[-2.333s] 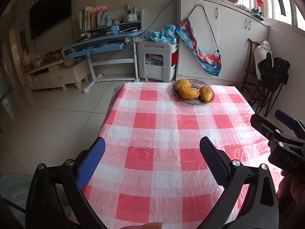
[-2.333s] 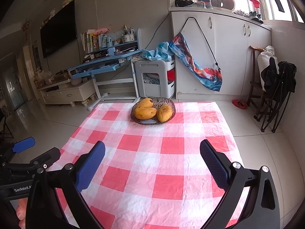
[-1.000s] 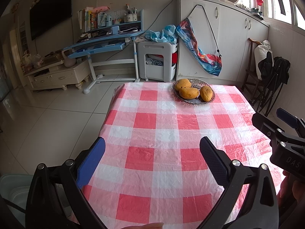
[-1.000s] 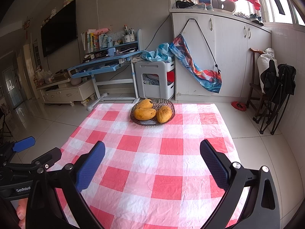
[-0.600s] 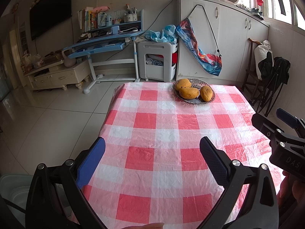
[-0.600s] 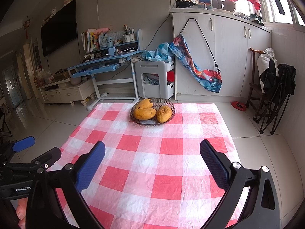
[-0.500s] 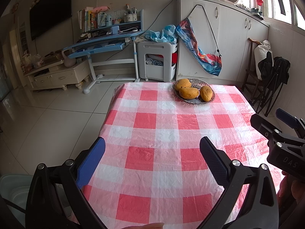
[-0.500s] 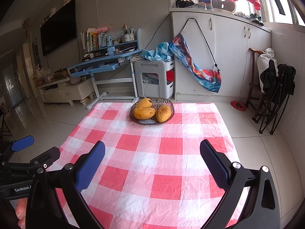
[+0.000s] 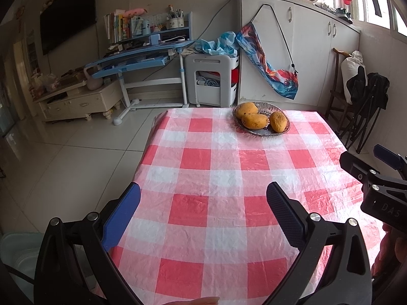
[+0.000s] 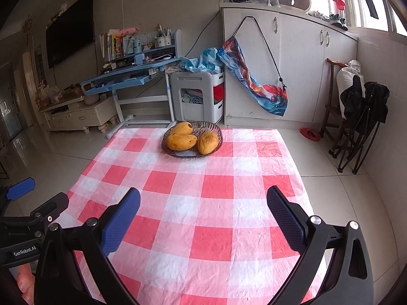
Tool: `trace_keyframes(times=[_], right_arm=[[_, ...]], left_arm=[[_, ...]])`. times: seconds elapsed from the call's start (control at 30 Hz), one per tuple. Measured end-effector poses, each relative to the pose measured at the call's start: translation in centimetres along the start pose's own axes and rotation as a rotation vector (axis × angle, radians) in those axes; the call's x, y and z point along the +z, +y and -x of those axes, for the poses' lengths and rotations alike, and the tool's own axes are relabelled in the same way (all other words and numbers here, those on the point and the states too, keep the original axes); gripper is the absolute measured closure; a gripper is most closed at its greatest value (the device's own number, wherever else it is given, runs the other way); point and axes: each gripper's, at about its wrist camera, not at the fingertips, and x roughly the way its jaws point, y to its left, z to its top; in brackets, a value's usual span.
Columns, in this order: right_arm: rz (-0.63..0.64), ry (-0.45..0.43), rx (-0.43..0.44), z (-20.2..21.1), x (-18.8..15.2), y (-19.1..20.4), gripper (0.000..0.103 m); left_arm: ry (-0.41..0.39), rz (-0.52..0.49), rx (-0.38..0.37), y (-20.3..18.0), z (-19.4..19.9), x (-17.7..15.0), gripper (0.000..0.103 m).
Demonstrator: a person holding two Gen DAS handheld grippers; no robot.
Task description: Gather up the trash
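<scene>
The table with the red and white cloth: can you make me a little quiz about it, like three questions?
1. True or false: both the left gripper and the right gripper are holding something.
2. How many mangoes lie in the bowl?
A. one
B. three
C. five
3. Fill in the blank: the bowl sits near the ____ end of the table, away from the grippers.

Key
1. False. Both are open and hold nothing.
2. B, three.
3. Far. No trash shows on the cloth in either view.
</scene>
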Motion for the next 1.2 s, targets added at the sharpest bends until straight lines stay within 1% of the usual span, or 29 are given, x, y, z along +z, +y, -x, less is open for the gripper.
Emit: trace_keyframes(times=[0.57,1.2], right_arm=[[0.084,-0.043,-0.015,0.4,-0.2,1.9,0.008],[0.112,-0.061,-0.011,0.9,-0.2,2.8,0.008]], left_arm=[[-0.010,0.019,-0.006,0.4,-0.5,0.0,0.007],[-0.017,0.011,-0.003,0.0,-0.6,-0.1,0.007]])
